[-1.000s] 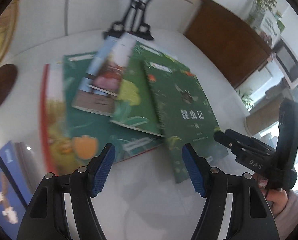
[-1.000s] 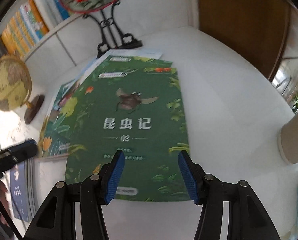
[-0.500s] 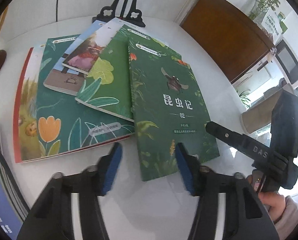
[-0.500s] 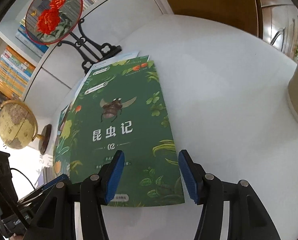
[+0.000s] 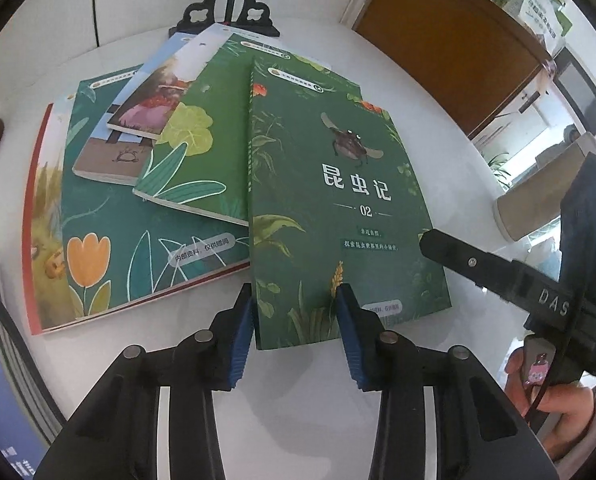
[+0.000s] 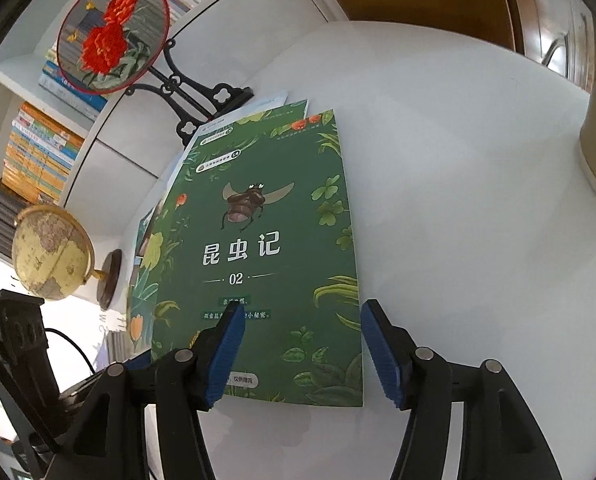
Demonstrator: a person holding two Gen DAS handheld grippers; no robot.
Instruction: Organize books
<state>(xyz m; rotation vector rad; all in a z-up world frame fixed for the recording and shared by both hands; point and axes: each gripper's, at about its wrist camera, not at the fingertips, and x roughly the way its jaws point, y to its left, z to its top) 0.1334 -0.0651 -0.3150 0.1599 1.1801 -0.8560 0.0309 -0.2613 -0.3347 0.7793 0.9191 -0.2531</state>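
Books [image 5: 145,184] lay fanned on the white table [image 5: 306,408], the green insect book [image 5: 338,208] topmost (beetle cover). My left gripper [image 5: 295,330] had just been narrowing, unclenched, astride its near-left corner; my right gripper [image 6: 302,354] widened, unclenched, astride its right edge.

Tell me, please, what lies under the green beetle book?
Under the beetle book its left edge overlaps a leaf-cover book and the large tulip-cover book; another cover's corner peeks out top right. Anything beneath its middle is hidden.
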